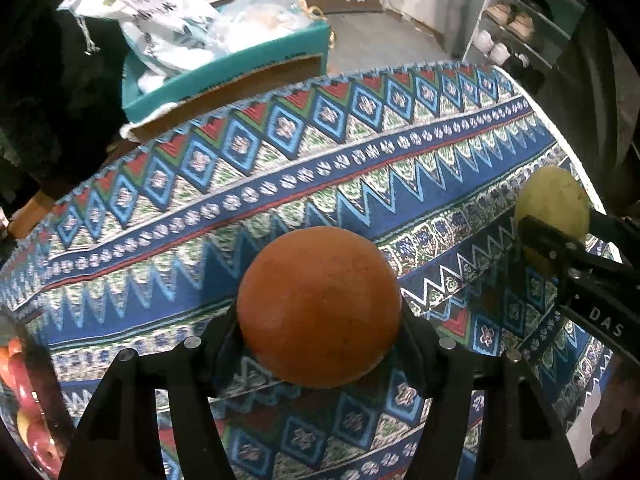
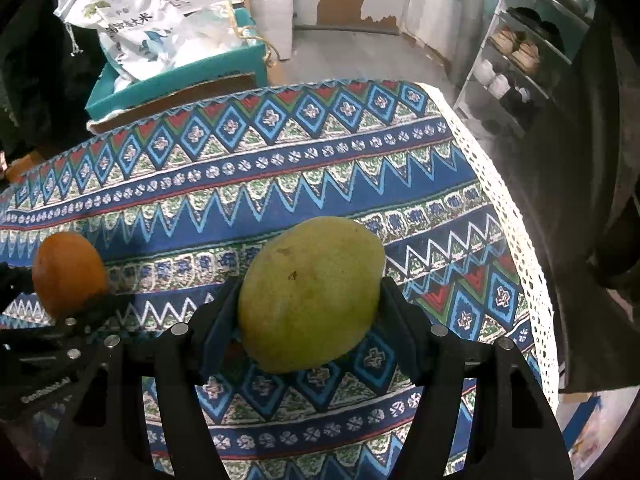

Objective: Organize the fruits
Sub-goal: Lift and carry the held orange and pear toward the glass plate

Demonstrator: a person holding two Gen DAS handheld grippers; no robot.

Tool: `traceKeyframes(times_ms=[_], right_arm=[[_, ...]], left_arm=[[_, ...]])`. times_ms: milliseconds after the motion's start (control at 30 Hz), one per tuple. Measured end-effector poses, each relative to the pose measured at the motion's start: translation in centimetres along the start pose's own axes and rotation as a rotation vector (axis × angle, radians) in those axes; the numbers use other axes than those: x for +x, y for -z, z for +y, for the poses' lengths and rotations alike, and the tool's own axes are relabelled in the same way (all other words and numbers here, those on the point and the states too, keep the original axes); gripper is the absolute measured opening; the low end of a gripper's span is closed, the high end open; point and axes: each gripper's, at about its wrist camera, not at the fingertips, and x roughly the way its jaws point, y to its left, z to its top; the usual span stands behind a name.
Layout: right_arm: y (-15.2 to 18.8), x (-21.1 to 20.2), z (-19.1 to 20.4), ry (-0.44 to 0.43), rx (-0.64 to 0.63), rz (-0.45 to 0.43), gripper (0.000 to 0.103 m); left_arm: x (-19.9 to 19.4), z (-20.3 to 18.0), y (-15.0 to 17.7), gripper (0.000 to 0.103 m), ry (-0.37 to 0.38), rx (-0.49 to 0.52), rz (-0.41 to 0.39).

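An orange (image 1: 320,308) is pinched between the pads of the left gripper (image 1: 320,332), and a green mango (image 2: 310,294) is clamped in the right gripper (image 2: 310,320); both fruits are held over the bench, which is covered by a patterned cloth (image 1: 360,168).

The orange is gripped only at its widest sides, so a slip is judged possible if the hand is tilted or swung quickly; a dropped orange would likely roll toward the cloth's edge. The mango is held across its narrower width with much of its bulk forward of the pads, so it could pivot and slide out. The two grippers are near each other, and a knock between them is a risk if both are moved inward together.

At the lower left edge of the left wrist view, red and yellowish fruits (image 1: 24,408) are seen, apparently in a container whose form cannot be told. Behind the bench, a teal box (image 2: 176,80) is filled with white bags (image 2: 132,36).
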Motion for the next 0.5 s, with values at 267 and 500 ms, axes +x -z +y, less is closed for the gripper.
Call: traceKeyframes(times_ms=[267, 500], right_arm=[[-0.5, -2.4, 1.5, -0.015, -0.031, -0.044, 0.068], [-1.1, -5.5, 2.8, -0.029, -0.061, -0.096, 0.068]], left_arm=[[-4.0, 2.2, 0.7, 0.068, -0.014, -0.031, -0.065], [-7.6, 3.3, 1.0, 0.068, -0.026, -0.047, -0.125]])
